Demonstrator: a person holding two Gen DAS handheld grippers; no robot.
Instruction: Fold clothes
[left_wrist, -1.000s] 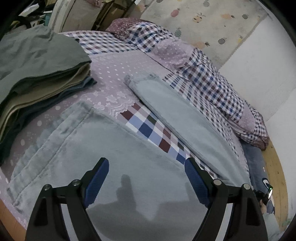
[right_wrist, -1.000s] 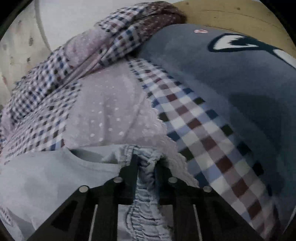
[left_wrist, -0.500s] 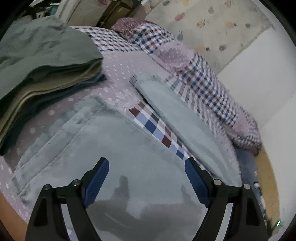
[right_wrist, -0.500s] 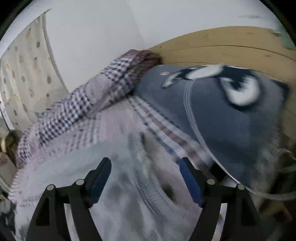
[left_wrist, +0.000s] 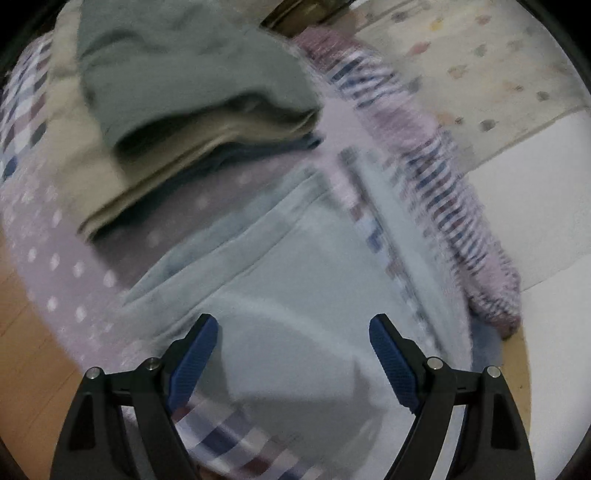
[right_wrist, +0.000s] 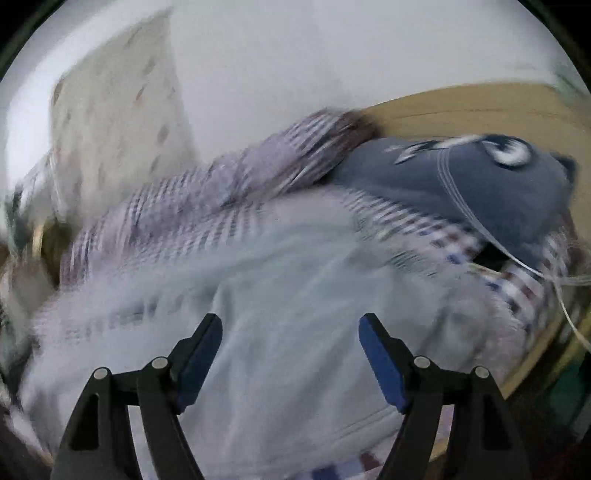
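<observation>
The pale grey-blue fleece garment (left_wrist: 295, 280) lies spread on the bed (left_wrist: 55, 258), below a stack of folded clothes (left_wrist: 192, 122). The left tool (left_wrist: 293, 354) and right tool (right_wrist: 290, 347) both gape wide, holding nothing. A good fold likely needs both gripping matching edges and lifting evenly. Motion blur smears both views, hiding the garment's hems and outline.

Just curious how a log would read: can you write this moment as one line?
task: fold clothes | left gripper: open | right gripper: open | pale blue garment: on bed, unheld | folded pile: beside garment | view: blurred
</observation>
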